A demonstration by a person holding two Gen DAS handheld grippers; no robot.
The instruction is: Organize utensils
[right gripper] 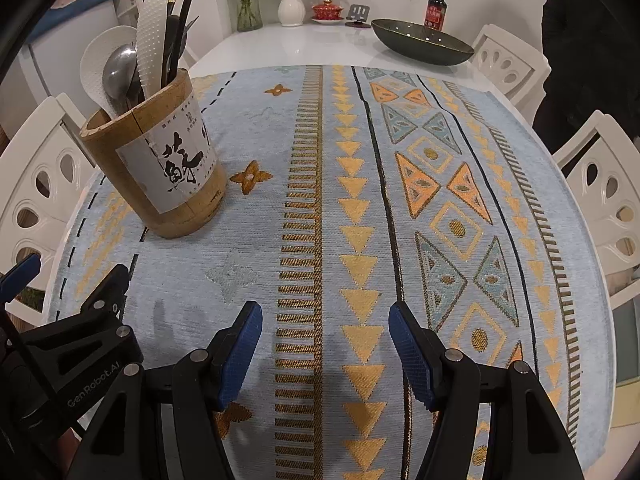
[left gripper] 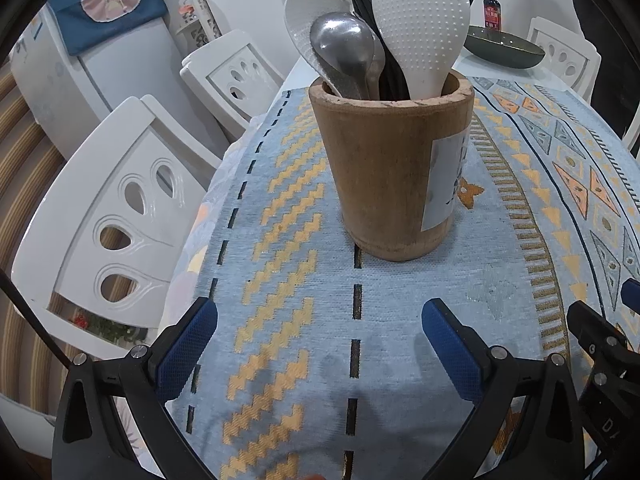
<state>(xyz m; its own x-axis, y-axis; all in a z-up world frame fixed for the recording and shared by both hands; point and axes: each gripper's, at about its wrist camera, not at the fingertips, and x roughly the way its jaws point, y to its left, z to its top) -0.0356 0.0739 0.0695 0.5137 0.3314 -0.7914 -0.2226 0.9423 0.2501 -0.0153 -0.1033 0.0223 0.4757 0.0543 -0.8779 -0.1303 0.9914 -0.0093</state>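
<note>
Cylindrical bamboo holder (left gripper: 384, 168); dimpled white paddle (left gripper: 420, 28); woven cloth (right gripper: 248, 264)

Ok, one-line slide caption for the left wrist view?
Open left gripper hovers over the patterned cloth before a bamboo holder already filled with utensils.

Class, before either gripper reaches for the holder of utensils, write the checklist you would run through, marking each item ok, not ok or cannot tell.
1. Left gripper open and empty: ok.
2. Right gripper open and empty: ok.
3. Bamboo holder upright on the patterned cloth: ok.
4. Cloth between left gripper and holder free of objects: ok.
5. Metal spoon and dotted white paddle standing in the holder: ok.
6. Loose utensils left on the table: cannot tell; none in view.
</note>
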